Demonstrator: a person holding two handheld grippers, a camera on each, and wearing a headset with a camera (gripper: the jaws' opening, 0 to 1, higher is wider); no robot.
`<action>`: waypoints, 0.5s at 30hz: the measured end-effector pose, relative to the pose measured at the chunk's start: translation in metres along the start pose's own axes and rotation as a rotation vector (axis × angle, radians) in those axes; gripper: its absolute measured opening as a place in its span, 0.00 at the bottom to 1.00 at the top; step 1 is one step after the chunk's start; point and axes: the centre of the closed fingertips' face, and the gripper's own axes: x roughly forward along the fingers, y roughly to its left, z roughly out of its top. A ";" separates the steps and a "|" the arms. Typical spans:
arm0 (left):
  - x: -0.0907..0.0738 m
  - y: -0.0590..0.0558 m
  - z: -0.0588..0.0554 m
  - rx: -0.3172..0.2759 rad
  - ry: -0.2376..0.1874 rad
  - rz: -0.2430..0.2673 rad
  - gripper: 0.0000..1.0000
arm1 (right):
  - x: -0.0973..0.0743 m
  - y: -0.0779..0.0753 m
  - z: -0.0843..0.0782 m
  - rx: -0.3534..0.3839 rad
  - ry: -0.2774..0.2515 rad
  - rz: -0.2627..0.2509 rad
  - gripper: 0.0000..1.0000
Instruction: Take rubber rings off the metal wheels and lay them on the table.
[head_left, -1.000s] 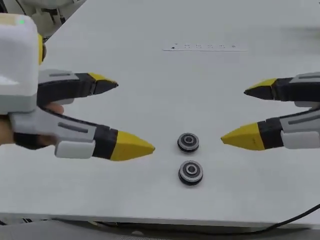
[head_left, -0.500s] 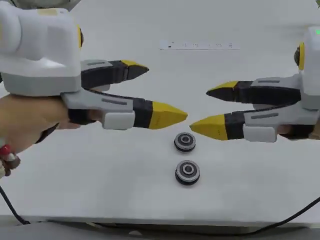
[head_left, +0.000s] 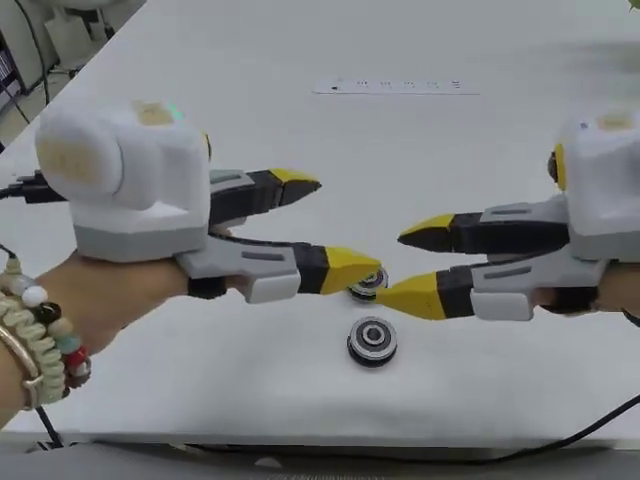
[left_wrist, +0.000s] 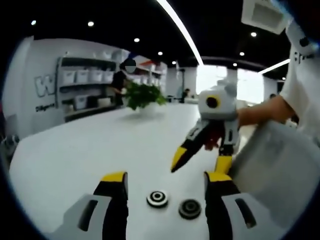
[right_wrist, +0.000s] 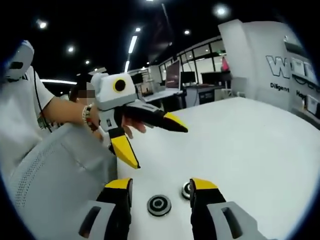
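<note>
— Rubber rings (head_left: 353, 342): any off yet? Start at the claws.
— None off. Left claw (head_left: 347, 222) is spread wide and empty. Right claw (head_left: 390, 267) is likewise parted, with nothing between its jaws. The tips face each other, close but apart, over the far wheel (head_left: 366, 284).
— Contact?
— Cannot tell. In the head view the left claw's lower tip overlaps the far wheel's edge, and the right claw's lower tip sits just beside it. Each gripper view has both wheels lying low between its own jaws. Near wheel (head_left: 372, 340) lies just beside the far one, on the person's side, with no claw on it. Each wheel wears its dark band.
— Further out?
— Both wheels lie flat on the white tabletop (head_left: 250, 120), near its front edge. A printed strip (head_left: 395, 87) lies well apart at the far side.
— Step, then?
— Approach on the first wheel, I judge; the task has barely begun. The next move likely calls for one claw to pin the metal hub while the other closes on the band's edge and peels it up. Small target, slick wheel: it may skate off if pinched off-centre.
</note>
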 end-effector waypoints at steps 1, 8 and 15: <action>0.002 -0.001 -0.002 -0.001 0.003 -0.003 0.61 | 0.002 0.000 -0.006 0.002 0.020 0.004 0.44; 0.014 -0.017 -0.028 0.037 0.083 -0.058 0.55 | 0.008 0.000 -0.040 0.038 0.125 0.009 0.42; 0.021 -0.035 -0.051 0.055 0.153 -0.128 0.50 | 0.015 0.005 -0.061 0.008 0.209 0.033 0.40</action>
